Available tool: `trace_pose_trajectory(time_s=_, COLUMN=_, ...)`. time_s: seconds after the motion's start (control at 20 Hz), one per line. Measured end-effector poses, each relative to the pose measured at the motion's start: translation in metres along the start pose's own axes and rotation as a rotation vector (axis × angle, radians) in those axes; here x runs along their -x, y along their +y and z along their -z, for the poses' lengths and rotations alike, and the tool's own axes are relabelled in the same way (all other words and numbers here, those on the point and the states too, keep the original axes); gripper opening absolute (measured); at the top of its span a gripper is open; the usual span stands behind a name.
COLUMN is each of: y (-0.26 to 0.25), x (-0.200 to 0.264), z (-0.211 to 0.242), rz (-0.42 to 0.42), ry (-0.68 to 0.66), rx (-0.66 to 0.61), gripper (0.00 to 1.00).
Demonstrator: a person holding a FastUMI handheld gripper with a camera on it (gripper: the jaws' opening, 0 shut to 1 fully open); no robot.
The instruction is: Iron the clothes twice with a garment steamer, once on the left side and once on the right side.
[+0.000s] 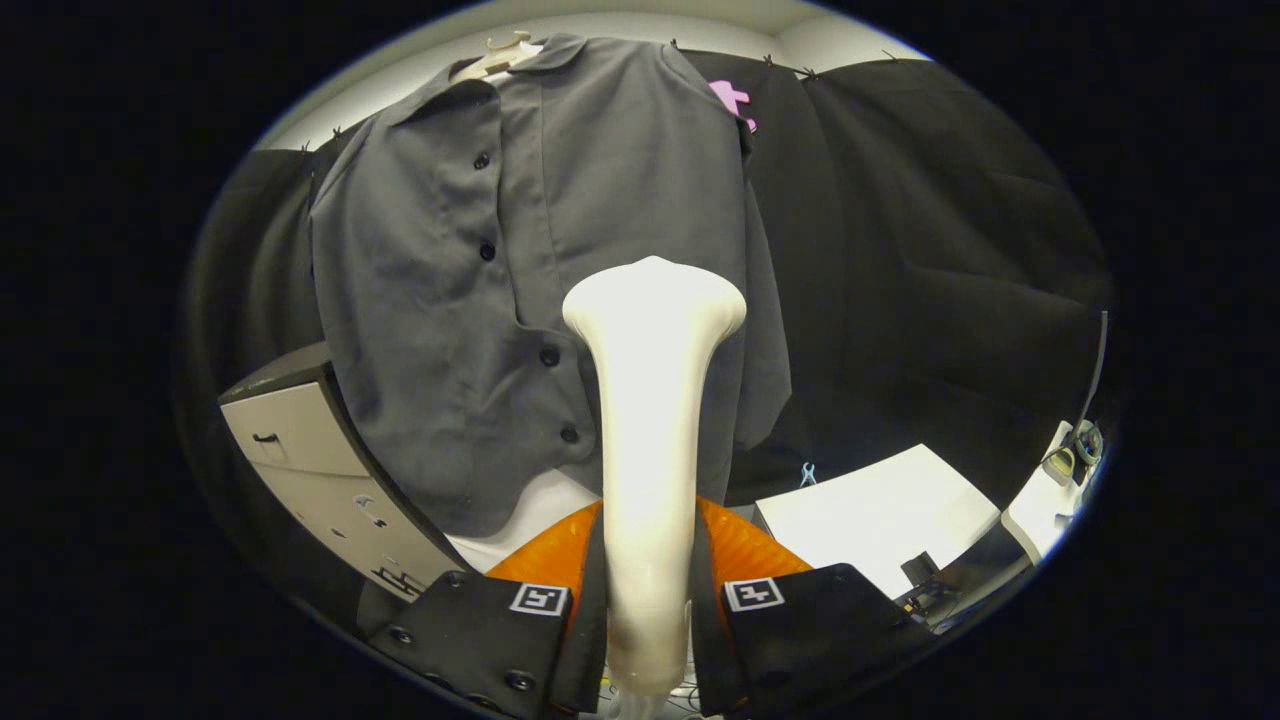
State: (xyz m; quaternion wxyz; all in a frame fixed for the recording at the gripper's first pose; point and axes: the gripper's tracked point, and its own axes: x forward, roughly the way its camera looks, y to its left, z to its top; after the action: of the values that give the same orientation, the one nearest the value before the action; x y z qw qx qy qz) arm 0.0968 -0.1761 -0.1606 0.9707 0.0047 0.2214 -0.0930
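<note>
A white garment steamer (650,420) stands upright between my fingers, its flared head pointing at the shirt. My gripper (648,540) is shut on the steamer's handle, both fingers pressing its sides. Beyond the fingers hangs a dark grey buttoned shirt (530,260) on a pale hanger (497,55), its button placket running down just left of the steamer head. The head sits in front of the shirt's lower right half; I cannot tell whether it touches the cloth.
A light grey cabinet (320,470) stands below the shirt on the left. A white tabletop (880,510) lies to the right of the fingers, with a white device and a cable (1075,455) beyond it. Black cloth (920,250) backs the scene.
</note>
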Motion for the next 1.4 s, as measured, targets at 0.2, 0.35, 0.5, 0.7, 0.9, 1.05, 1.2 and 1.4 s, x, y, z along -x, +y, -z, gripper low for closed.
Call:
trace_pose_trajectory(time_s=0.2, y=0.015, x=0.036, z=-0.039, rz=-0.030, ry=-0.083, rx=0.020, gripper=0.43)
trace_pose_trajectory(time_s=0.35, y=0.032, x=0.062, z=-0.067, rz=-0.056, ry=-0.149, rx=0.039, gripper=0.43)
trace_pose_trajectory(time_s=0.5, y=0.045, x=0.088, z=-0.089, rz=-0.074, ry=-0.212, rx=0.066, gripper=0.43)
trace_pose_trajectory(time_s=0.7, y=0.058, x=0.120, z=-0.118, rz=-0.097, ry=-0.284, rx=0.084, gripper=0.43)
trace_pose_trajectory(time_s=0.9, y=0.069, x=0.152, z=-0.147, rz=-0.107, ry=-0.354, rx=0.087, gripper=0.43)
trace_pose_trajectory(time_s=1.05, y=0.074, x=0.164, z=-0.154, rz=-0.123, ry=-0.371, rx=0.086, gripper=0.43)
trace_pose_trajectory(time_s=1.2, y=0.075, x=0.173, z=-0.159, rz=-0.126, ry=-0.386, rx=0.090, gripper=0.43)
trace_pose_trajectory(time_s=1.4, y=0.076, x=0.181, z=-0.164, rz=-0.130, ry=-0.404, rx=0.093, gripper=0.43)
